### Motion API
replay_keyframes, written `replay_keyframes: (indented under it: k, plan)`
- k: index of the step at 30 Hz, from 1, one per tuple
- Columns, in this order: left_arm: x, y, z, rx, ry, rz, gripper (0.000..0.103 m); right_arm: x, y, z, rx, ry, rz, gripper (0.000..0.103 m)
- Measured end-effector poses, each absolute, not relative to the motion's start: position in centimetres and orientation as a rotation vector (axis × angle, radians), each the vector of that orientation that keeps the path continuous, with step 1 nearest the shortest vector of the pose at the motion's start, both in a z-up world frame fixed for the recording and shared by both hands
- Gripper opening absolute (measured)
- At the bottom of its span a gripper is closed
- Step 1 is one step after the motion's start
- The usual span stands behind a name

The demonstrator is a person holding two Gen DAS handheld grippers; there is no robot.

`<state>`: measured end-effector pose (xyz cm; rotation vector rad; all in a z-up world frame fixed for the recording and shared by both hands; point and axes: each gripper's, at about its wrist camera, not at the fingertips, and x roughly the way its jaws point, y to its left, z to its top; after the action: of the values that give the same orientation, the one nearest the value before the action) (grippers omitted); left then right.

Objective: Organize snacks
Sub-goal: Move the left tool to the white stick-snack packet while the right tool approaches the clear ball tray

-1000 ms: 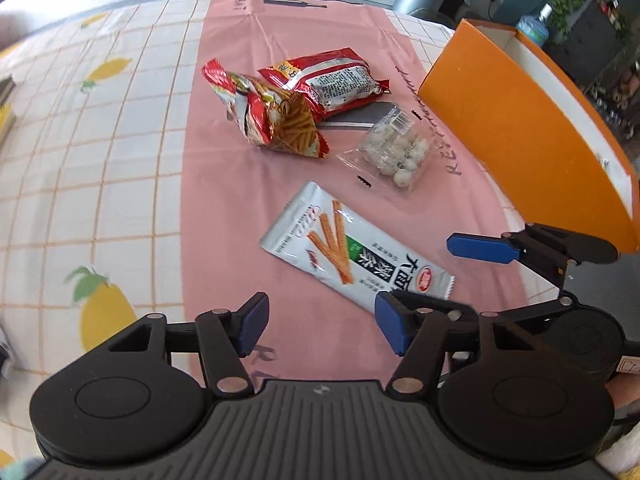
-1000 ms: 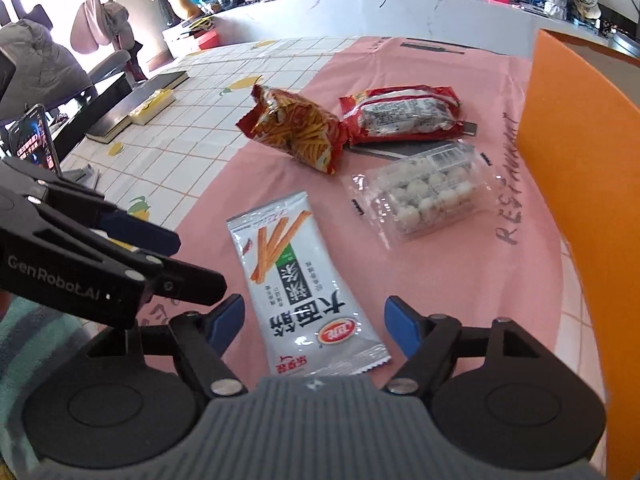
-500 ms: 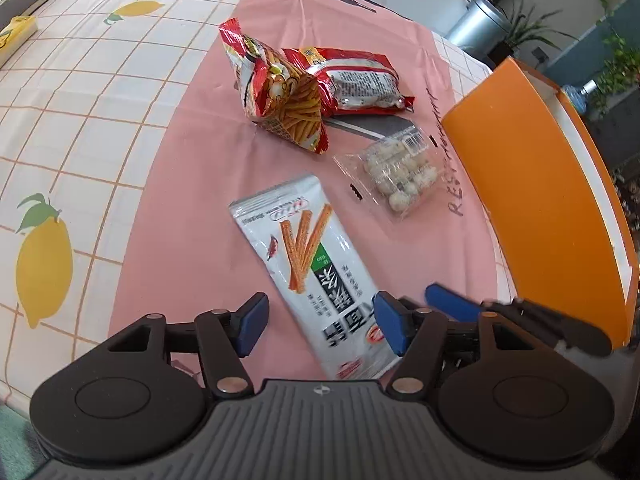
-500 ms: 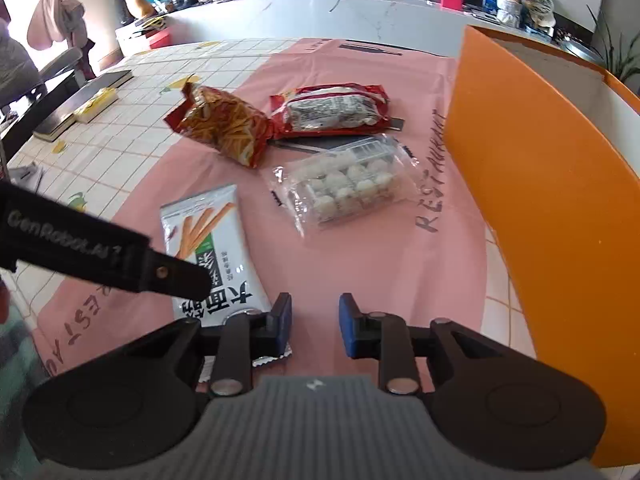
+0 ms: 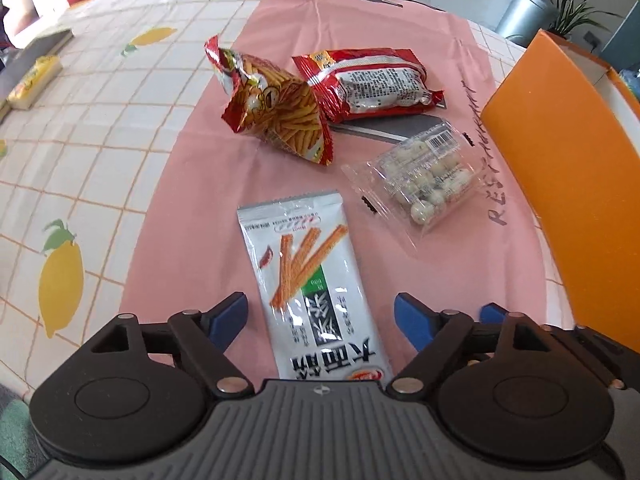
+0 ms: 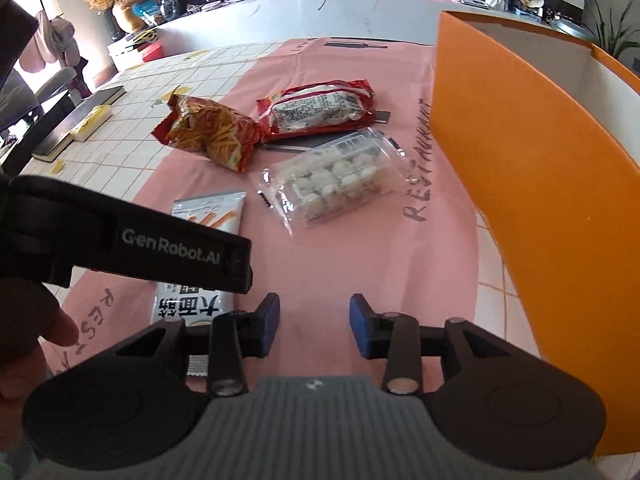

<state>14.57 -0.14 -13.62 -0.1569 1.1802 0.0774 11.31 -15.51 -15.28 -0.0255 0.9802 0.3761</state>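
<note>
A white stick-snack packet (image 5: 316,292) lies flat on the pink cloth, straddled by my open left gripper (image 5: 320,316), whose jaws stand either side without touching it. Beyond lie a clear pack of white balls (image 5: 420,176), a red chip bag (image 5: 276,108) and a red-white packet (image 5: 372,84). My right gripper (image 6: 314,328) is partly open and empty, to the right of the white packet (image 6: 208,216), with the ball pack (image 6: 336,180) ahead. The left gripper's arm (image 6: 132,240) covers the packet's middle there.
An open orange box (image 6: 532,148) stands along the right side, also in the left wrist view (image 5: 568,168). A pink cloth (image 5: 200,208) lies over a lemon-print tablecloth (image 5: 80,152). A dark book and a yellow item (image 6: 88,120) lie far left.
My left gripper has swung left and now straddles the white packet. My right gripper moved right off the packet, narrowed its jaws, then widened them a little.
</note>
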Motion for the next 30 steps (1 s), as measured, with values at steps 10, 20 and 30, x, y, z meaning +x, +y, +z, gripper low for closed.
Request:
replay_keyframes:
  k: [10, 20, 30]
  plan:
    - [15.1, 2.3, -13.4, -0.110, 1.101, 0.051, 0.064, 12.6, -16.2, -14.6, 0.050, 0.895, 0.260, 0.051]
    - [15.9, 5.4, -13.5, -0.125, 1.061, 0.042, 0.063, 16.5, -14.4, -14.0, 0.265, 0.914, 0.178, 0.092]
    - [15.9, 6.4, -13.6, -0.132, 1.027, -0.011, 0.063, 19.3, -11.7, -15.8, 0.241, 0.976, 0.032, 0.093]
